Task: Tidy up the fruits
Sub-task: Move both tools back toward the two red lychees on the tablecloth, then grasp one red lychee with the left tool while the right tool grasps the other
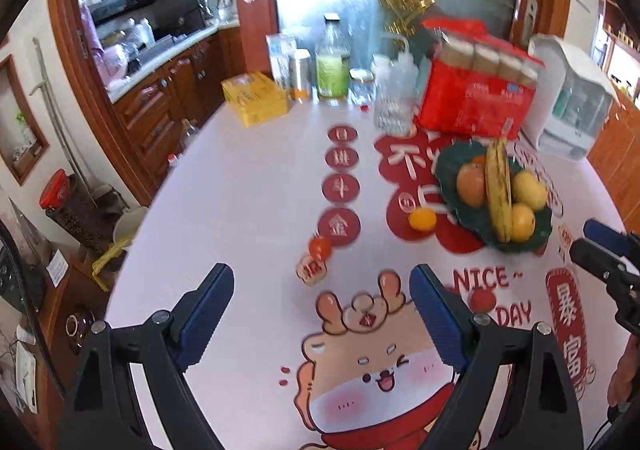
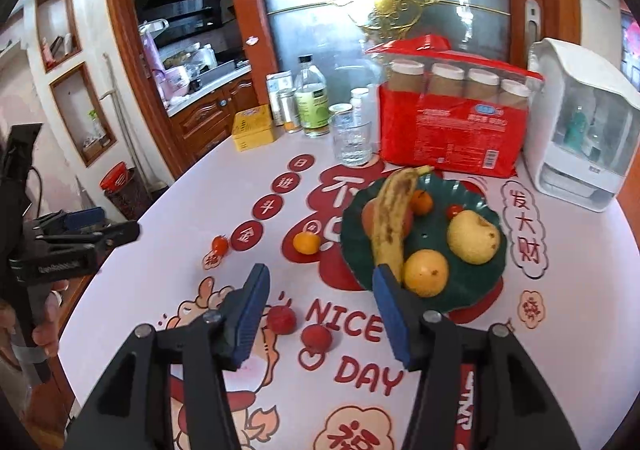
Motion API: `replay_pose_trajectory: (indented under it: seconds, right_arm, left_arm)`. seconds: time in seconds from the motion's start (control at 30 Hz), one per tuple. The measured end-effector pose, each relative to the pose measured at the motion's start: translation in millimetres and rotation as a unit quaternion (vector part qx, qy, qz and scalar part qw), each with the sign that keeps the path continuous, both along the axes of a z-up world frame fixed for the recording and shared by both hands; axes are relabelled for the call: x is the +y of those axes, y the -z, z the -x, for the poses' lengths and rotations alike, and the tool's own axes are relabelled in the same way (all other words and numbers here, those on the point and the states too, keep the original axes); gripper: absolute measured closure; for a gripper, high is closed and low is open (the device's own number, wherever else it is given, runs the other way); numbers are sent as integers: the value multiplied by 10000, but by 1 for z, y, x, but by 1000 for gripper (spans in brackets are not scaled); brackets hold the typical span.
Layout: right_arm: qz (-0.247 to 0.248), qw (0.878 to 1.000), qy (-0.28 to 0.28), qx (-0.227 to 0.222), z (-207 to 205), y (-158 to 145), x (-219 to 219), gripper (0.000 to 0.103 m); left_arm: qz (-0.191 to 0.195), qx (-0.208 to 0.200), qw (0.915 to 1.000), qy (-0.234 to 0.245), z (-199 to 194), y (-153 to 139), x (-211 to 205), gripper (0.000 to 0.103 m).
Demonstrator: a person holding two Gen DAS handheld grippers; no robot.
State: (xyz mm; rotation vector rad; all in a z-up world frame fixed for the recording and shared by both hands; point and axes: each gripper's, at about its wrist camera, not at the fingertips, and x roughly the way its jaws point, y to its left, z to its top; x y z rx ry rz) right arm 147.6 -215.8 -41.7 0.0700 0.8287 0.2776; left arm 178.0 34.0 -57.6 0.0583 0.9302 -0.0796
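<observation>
Five larger fruits lie on the dark green plate (image 2: 490, 282): a brown-spotted banana (image 2: 390, 218) laid lengthwise, a yellow pear (image 2: 474, 236) on its right, an orange (image 2: 426, 272) at the near rim, a reddish-orange fruit (image 2: 370, 218) partly under the banana, and a small mandarin (image 2: 422, 202) behind it. A cherry tomato (image 2: 454, 211) also sits on the plate. Left of the plate, just beside its rim, a loose mandarin (image 2: 306, 242) rests on the table; further left lies a small tomato (image 2: 220, 245). Two red strawberry-like fruits (image 2: 298, 328) lie in front of the plate, near the printed word NICE.

The table (image 2: 168, 262) carries a white cloth with red characters and a cartoon figure. Behind the plate stand a red pack of jars (image 2: 452, 138), a drinking glass (image 2: 352, 142), a green-labelled bottle (image 2: 312, 106), a yellow tin (image 2: 253, 128) and a white appliance (image 2: 580, 126). Wooden cabinets line the room beyond.

The right gripper (image 2: 320, 310) hangs over the two red fruits, jaws wide apart, holding nothing; its right finger overlaps the plate's near rim in view. The left gripper (image 1: 322, 318) is above the cartoon, left of the plate, jaws wide apart and empty.
</observation>
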Motion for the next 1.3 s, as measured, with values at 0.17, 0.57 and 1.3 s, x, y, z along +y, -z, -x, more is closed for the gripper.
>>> replay_pose_trajectory:
  seconds: [0.17, 0.57, 1.3]
  right_arm:
    - [221, 9997, 60, 63, 9, 19, 14, 49]
    - [311, 9957, 280, 823, 9, 94, 17, 49]
    - [415, 9947, 66, 943, -11, 143, 28, 53]
  left_arm:
    - [142, 378, 9989, 221, -3, 36, -13, 14]
    - [227, 891, 9932, 712, -16, 88, -53, 14]
    - [675, 1387, 9811, 1169, -50, 126, -94, 22]
